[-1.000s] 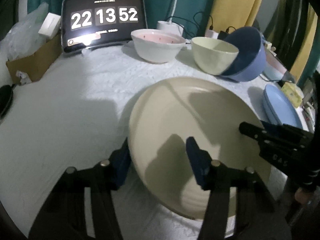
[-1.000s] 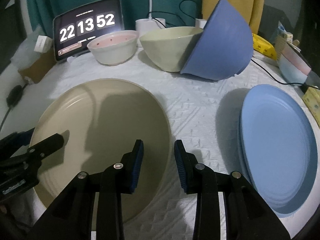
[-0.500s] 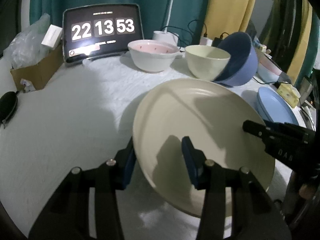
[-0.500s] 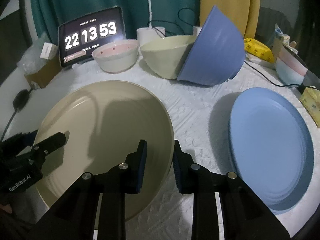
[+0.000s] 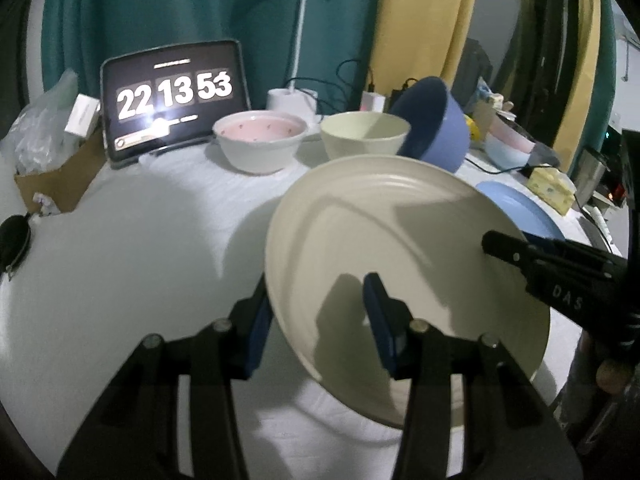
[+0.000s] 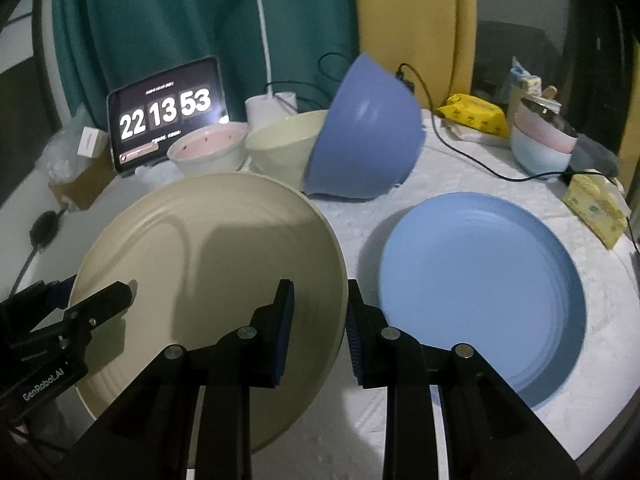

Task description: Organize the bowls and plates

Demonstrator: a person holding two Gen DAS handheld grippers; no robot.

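Both the left gripper [image 5: 316, 312] and right gripper [image 6: 318, 320] clamp the cream plate [image 6: 208, 264]; level it, then lower it squarely onto the blue plate [image 6: 480, 280].

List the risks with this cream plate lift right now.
1. Both tools, left and right, pinch only the rim of the tilted cream plate; it may slip.
2. The blue bowl leans on the cream bowl just behind; the plate's far edge might knock it.
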